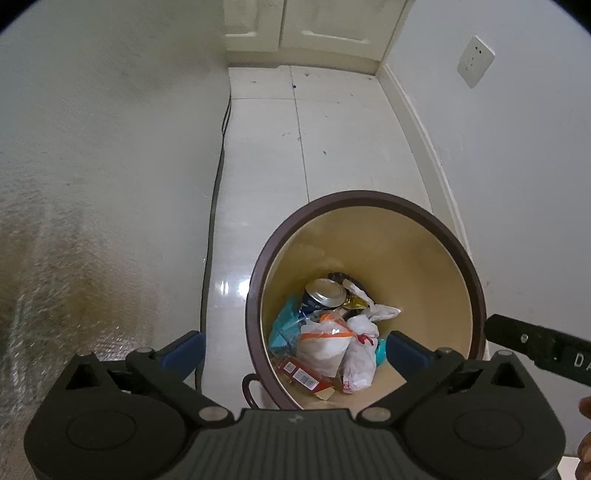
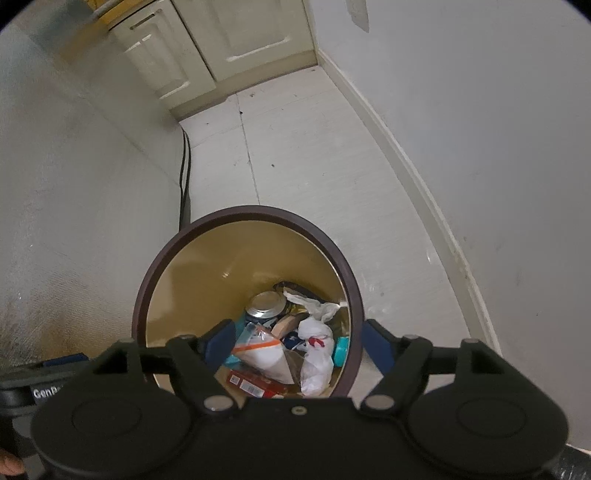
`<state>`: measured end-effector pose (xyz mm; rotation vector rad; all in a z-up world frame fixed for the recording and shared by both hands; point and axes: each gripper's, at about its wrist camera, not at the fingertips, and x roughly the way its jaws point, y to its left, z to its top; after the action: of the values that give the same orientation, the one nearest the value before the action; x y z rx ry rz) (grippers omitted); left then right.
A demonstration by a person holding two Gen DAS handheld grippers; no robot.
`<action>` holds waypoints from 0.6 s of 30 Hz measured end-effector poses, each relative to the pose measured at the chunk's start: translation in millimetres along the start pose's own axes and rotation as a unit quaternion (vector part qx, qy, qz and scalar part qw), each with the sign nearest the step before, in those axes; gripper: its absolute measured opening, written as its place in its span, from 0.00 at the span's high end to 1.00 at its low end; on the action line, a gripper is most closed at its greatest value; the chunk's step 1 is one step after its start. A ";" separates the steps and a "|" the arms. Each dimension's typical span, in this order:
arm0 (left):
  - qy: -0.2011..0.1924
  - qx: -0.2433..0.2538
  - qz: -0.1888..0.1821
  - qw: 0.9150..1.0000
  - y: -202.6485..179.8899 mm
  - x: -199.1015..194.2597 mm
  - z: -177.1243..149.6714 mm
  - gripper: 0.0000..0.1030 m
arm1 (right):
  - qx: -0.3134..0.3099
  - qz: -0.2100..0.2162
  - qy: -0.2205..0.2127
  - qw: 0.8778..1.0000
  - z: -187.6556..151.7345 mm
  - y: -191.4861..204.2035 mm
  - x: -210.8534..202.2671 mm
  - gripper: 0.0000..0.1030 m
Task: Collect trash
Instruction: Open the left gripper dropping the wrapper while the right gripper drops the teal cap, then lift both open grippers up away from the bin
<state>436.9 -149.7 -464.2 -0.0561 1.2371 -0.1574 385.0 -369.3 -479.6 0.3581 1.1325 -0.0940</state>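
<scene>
A round bin with a brown rim (image 1: 255,280) (image 2: 142,295) and a tan inside stands on the tiled floor. In it lie a drink can (image 1: 325,291) (image 2: 264,302), a knotted white plastic bag (image 1: 360,350) (image 2: 316,354), a clear bag with an orange stripe (image 1: 325,339) (image 2: 266,350), a red box (image 1: 303,376) (image 2: 251,382) and a teal wrapper (image 1: 282,325). My left gripper (image 1: 295,349) hangs open above the bin's near left rim, nothing between its blue pads. My right gripper (image 2: 299,341) is open over the near right rim, also empty.
A black cable (image 1: 214,221) (image 2: 184,177) runs along the foot of the left wall. Cream cabinet doors (image 1: 295,29) (image 2: 221,44) close the far end. The right wall carries a socket (image 1: 474,61) and a baseboard. A hand (image 1: 585,424) shows at the right edge.
</scene>
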 end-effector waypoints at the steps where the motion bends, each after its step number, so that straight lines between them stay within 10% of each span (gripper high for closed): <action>1: -0.001 -0.002 -0.001 1.000 0.5 -3.6 -0.9 0.00 | -0.004 0.000 -0.003 1.000 -0.7 0.3 -3.4 0.23; 18: -0.034 0.000 0.017 0.999 -5.4 -95.9 -21.8 0.00 | -0.020 -0.008 -0.057 0.998 -12.1 11.1 -89.0 0.04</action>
<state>385.3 -139.7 -380.9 -0.0400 1.1695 -0.1263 339.3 -364.4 -401.6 0.3036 1.0225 -0.1039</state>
